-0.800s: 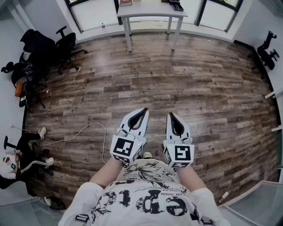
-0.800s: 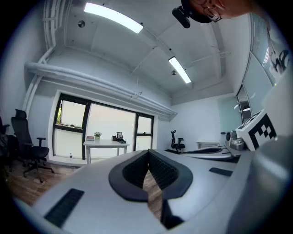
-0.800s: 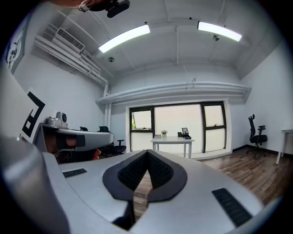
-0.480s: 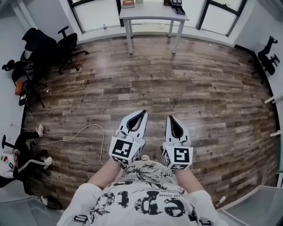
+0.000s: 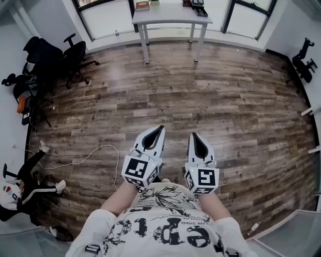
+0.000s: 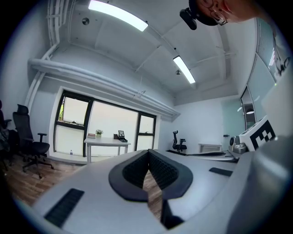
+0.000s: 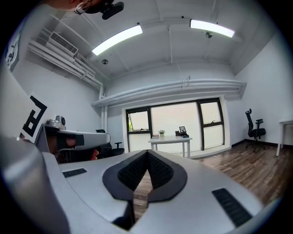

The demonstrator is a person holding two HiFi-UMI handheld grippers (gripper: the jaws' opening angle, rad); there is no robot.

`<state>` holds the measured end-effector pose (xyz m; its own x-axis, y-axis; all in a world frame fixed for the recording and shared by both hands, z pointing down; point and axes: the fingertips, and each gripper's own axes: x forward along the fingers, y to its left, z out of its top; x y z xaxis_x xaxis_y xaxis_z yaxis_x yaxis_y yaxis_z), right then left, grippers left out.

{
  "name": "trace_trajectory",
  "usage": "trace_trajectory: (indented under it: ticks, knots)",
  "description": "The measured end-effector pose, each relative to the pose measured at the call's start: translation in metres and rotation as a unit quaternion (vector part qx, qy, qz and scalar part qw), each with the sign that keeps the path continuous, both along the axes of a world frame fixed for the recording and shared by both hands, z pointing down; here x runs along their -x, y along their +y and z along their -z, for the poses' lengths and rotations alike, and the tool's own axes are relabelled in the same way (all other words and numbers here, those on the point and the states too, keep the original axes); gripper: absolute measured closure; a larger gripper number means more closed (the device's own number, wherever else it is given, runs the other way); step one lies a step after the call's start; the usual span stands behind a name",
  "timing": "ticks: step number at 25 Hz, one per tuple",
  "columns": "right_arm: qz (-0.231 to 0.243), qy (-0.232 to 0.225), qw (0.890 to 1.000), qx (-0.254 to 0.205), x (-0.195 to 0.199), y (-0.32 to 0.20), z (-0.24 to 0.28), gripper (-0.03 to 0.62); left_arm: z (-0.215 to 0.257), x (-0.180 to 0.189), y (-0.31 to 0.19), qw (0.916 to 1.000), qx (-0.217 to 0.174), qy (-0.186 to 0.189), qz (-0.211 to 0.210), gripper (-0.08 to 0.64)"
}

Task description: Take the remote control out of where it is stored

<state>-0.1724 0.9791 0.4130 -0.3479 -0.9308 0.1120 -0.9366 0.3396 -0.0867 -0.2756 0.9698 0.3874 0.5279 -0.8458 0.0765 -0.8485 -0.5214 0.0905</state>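
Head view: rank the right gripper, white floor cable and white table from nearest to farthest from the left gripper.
1. The right gripper, just right of the left gripper.
2. The white cable, on the floor to its left.
3. The white table, far ahead by the windows.

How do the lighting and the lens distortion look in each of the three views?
Head view: strong fisheye; the wooden floor bulges and its planks bow, under even light. Left gripper view: black rounded corners, a glaring ceiling lamp, windows washed out white. Right gripper view: the same dark border, two bright lamps.
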Motion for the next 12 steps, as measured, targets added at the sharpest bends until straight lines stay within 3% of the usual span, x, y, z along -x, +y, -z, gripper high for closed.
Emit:
trace_trajectory:
  ticks: [12]
  knots:
    - [-0.019, -0.013, 0.999, 0.032, -0.002, -0.049, -0.022, 0.591, -0.016, 0.000, -0.052, 0.9995, 0.027, -0.002, -0.015, 0.552]
